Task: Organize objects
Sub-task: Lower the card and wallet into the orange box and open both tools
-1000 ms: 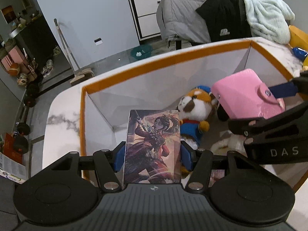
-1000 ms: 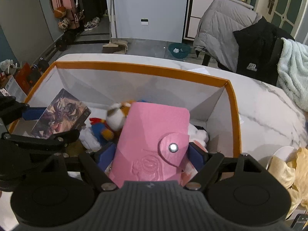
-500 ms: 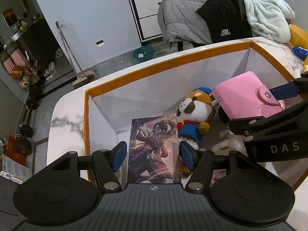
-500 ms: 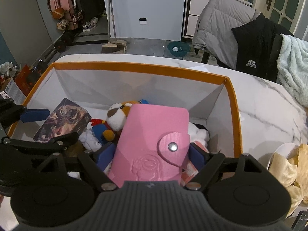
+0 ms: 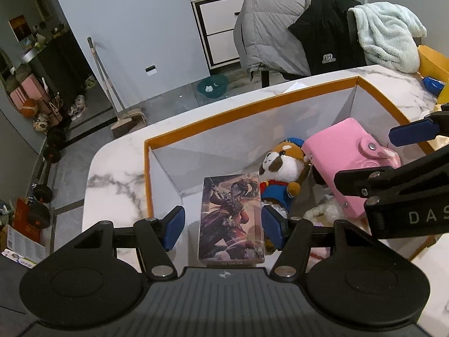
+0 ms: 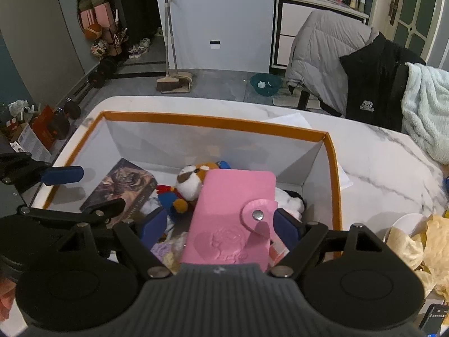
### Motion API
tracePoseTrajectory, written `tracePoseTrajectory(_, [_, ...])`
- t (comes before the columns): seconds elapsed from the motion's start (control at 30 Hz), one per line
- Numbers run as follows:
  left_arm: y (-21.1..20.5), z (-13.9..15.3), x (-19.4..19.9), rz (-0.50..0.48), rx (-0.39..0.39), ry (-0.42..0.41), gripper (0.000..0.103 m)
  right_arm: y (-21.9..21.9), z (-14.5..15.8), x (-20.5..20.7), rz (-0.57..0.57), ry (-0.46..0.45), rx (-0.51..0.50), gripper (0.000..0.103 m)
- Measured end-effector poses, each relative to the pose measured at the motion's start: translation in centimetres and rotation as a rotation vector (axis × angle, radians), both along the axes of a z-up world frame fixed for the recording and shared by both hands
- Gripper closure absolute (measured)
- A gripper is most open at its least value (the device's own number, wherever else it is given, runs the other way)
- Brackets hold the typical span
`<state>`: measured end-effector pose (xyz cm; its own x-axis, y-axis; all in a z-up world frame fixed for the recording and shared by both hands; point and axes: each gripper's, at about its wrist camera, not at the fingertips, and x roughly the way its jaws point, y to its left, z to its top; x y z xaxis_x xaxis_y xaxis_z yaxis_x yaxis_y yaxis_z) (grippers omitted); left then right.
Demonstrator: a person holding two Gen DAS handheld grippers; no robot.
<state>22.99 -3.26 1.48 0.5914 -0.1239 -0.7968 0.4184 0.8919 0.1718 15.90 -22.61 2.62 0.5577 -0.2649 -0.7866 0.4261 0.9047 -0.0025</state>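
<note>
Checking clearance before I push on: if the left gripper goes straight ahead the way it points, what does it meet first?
Most likely the illustrated box, lying in the bin between the left gripper's open fingers. Depth is hard to judge.

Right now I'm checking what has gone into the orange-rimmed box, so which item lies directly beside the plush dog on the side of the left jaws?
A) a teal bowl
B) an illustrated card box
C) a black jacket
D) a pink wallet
B: the illustrated card box lies flat beside the plush dog inside the orange-rimmed box.
</note>
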Motion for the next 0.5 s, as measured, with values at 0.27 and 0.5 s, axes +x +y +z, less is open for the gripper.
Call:
tracePoseTrajectory(0.27, [0.9, 2.1, -1.2, 0.001, -0.022, -0.027, 0.032, 1.3, 1.7, -1.7, 0.021, -0.02, -0.02, 0.019])
tracePoseTrajectory(0.5, [1.8, 2.8, -3.0, -0.019, -0.045, -0.03, 0.032, 2.7, 2.9, -4.2, 0.06, -0.028, -0.046, 0.019])
